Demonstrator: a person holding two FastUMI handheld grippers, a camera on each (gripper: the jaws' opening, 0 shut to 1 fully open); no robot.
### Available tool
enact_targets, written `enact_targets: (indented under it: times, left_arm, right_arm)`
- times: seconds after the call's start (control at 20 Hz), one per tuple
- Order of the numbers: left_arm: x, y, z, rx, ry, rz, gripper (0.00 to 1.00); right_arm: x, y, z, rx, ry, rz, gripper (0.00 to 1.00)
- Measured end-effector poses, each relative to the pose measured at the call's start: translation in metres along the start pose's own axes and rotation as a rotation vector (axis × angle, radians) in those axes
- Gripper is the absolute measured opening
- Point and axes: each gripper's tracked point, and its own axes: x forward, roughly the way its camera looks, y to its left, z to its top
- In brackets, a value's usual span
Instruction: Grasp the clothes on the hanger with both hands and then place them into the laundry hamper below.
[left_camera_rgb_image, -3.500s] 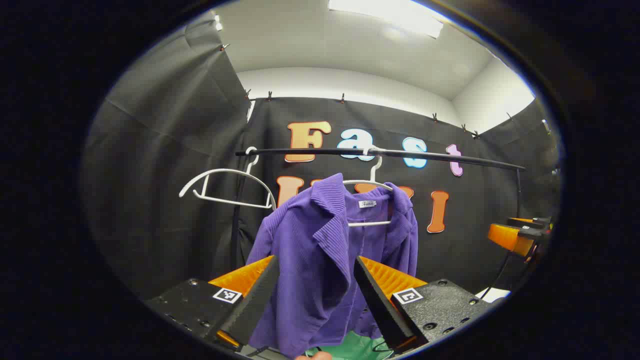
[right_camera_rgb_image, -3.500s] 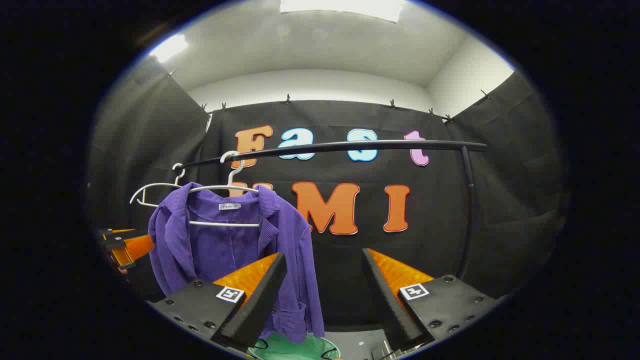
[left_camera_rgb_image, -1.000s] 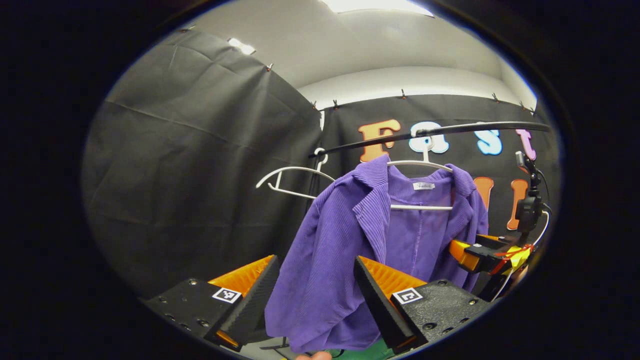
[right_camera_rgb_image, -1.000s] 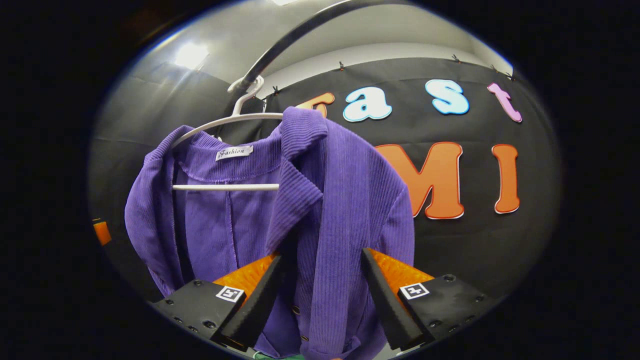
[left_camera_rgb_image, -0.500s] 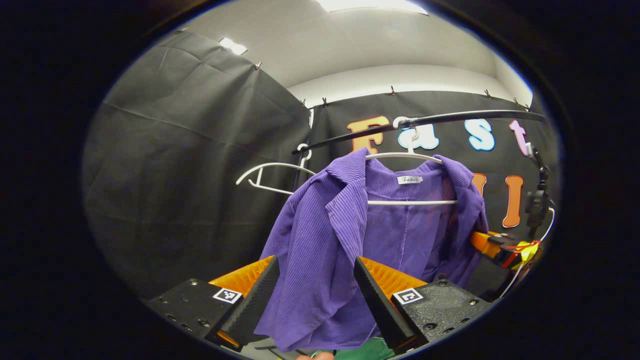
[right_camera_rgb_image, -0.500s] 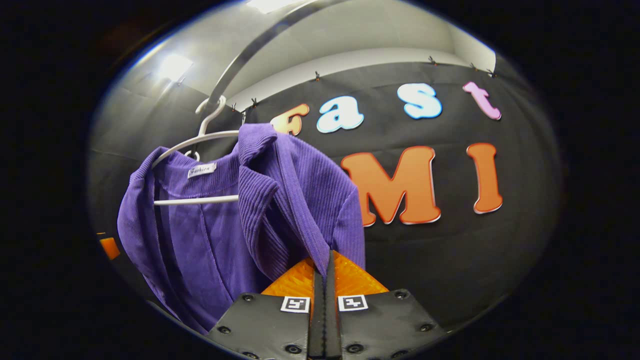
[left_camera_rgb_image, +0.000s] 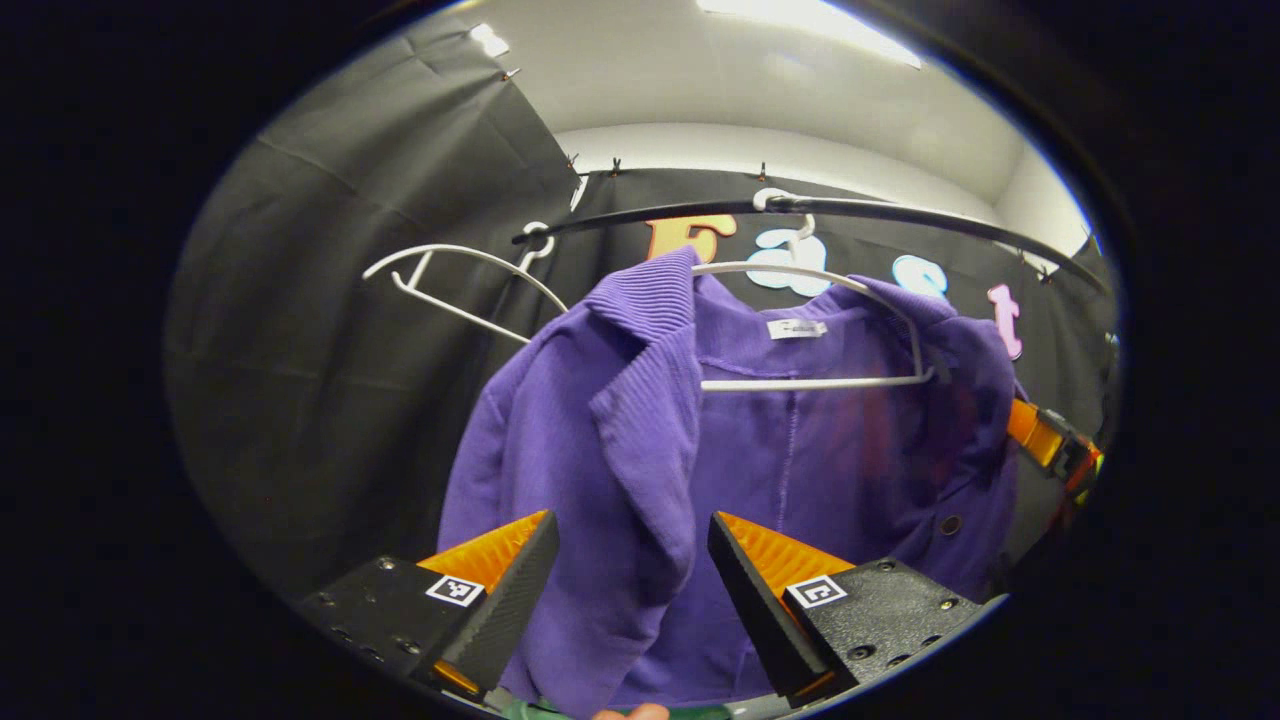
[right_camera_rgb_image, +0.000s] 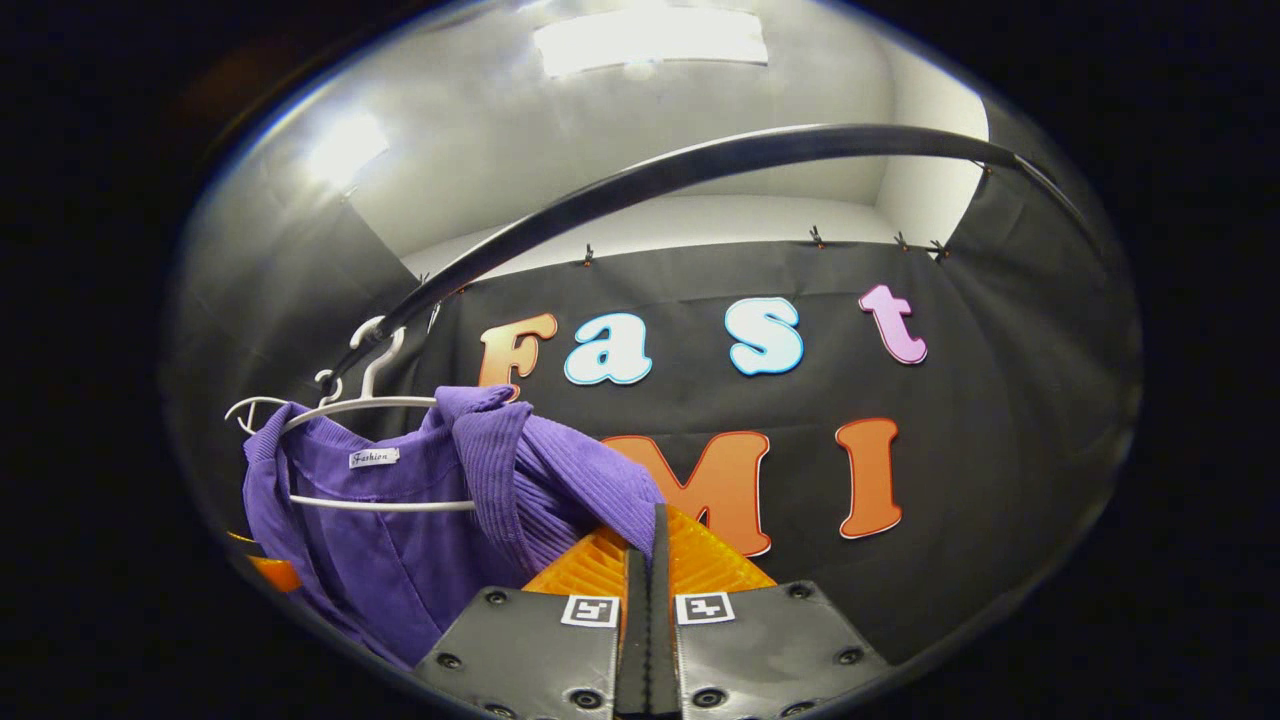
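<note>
Since half a second ago, your right tongs (right_camera_rgb_image: 640, 560) have pulled the shirt's (right_camera_rgb_image: 420, 530) shoulder down and stayed pressed together, cloth seemingly pinched at the tips.

Left gripper view: your left tongs (left_camera_rgb_image: 632, 560) gape wide, with the shirt (left_camera_rgb_image: 640, 440) front hanging between the fingers, untouched. It hangs on a white hanger (left_camera_rgb_image: 810, 380) from the rail (left_camera_rgb_image: 900, 215); its neck tag is too blurred to read. A bare hanger (left_camera_rgb_image: 450, 275) sits left, the other tongs (left_camera_rgb_image: 1050, 445) at the shirt's far edge.

Right gripper view: you can see a small white neck tag (right_camera_rgb_image: 373, 458).
</note>
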Motion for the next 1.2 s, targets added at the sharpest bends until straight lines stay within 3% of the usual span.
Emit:
enact_targets:
  times: [0.05,0.15,0.25,0.35,0.55,0.75,0.8,0.85,0.95,1.05,1.1,1.2]
  left_arm:
    - [0.003,-0.001,0.0,-0.009,-0.01,0.005,0.92]
    - [0.018,0.03,0.002,0.029,-0.048,0.127,0.95]
    - [0.031,0.06,0.006,0.111,-0.089,0.243,0.9]
    - [0.034,0.073,0.021,0.181,-0.128,0.284,0.89]
    - [0.011,0.102,0.082,0.257,-0.243,0.362,0.07]
    - [0.004,0.158,0.152,0.262,-0.381,0.518,0.1]
    - [0.008,0.17,0.158,0.327,-0.389,0.555,0.03]
    - [0.019,0.179,0.156,0.373,-0.367,0.57,0.1]
    - [0.038,0.188,0.136,0.336,-0.324,0.549,0.07]
    - [0.062,0.209,0.096,0.233,-0.219,0.539,0.09]
    - [0.072,0.216,0.072,0.169,-0.157,0.531,0.05]
    - [0.081,0.219,0.035,0.073,-0.084,0.504,0.09]
  right_arm:
    - [0.0,-0.001,0.002,-0.001,-0.005,-0.004,0.07]
    - [0.0,-0.001,0.004,0.004,-0.015,-0.008,0.07]
    - [0.002,-0.002,0.007,-0.002,-0.03,-0.019,0.07]
    - [0.005,-0.003,0.01,-0.021,-0.051,-0.039,0.07]
    - [0.013,-0.007,0.009,-0.069,-0.072,-0.087,0.07]
    - [0.028,-0.005,0.004,-0.063,-0.07,-0.106,0.07]
    - [0.032,-0.003,0.002,-0.049,-0.064,-0.105,0.07]
    - [0.034,-0.001,0.0,-0.032,-0.058,-0.102,0.07]
    - [0.032,-0.004,-0.003,-0.023,-0.043,-0.1,0.07]
    - [0.028,-0.002,-0.004,-0.014,-0.031,-0.087,0.07]
    - [0.027,0.002,-0.003,-0.012,-0.029,-0.075,0.07]
    - [0.031,0.006,-0.004,-0.028,-0.03,-0.067,0.07]
